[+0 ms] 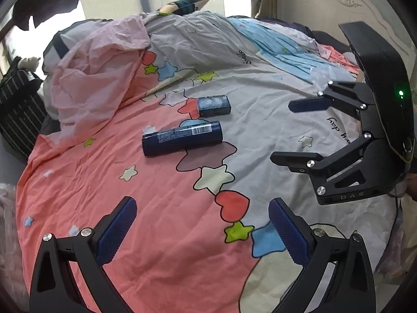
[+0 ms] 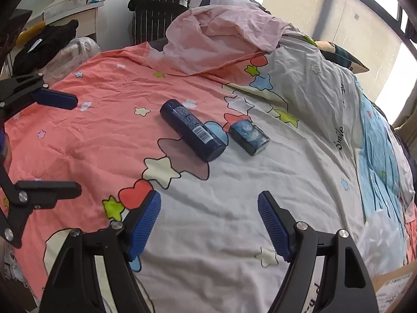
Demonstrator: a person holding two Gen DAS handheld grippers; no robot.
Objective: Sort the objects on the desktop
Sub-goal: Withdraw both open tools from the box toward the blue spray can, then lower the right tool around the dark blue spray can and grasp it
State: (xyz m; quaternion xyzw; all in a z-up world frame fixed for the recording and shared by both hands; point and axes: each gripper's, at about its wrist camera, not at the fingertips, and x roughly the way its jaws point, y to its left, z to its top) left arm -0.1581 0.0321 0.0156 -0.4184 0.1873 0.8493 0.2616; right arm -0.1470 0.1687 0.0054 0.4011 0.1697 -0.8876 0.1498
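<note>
- Dark-blue plastic, the cylindrical bottle (image 2: pixel 192 130) lies on its side on the star-patterned quilt (image 2: pixel 234 208), barcode label facing up, right where the pink part meets the white.
- Just beside it, close but seemingly not touching, sits a small blue printed box (image 2: pixel 249 137), lying flat.
- I judge the step in hand to be the approach: neither item is gripped yet, and both lie well ahead of my fingertips.
- My right gripper (image 2: pixel 209 219) has its jaws standing well apart with nothing between them; that looks wide enough for the box, so I would aim it there and close across the narrow sides.
- My left gripper (image 1: pixel 202 225) is likewise spread wide and empty; I would bring it onto the bottle across its round body near the middle, since a grip near one end could let it tip.
- Soft bedding gives under pressure, so I would come down gently and keep the pads (image 2: pixel 146 224) level with the bottle's midline to stop it rolling away.
- With the two items so close, I would take one at a time to avoid nudging the other.
- Beyond them lies a rumpled pale-pink sheet (image 2: pixel 221 41); I stay clear of it.
</note>
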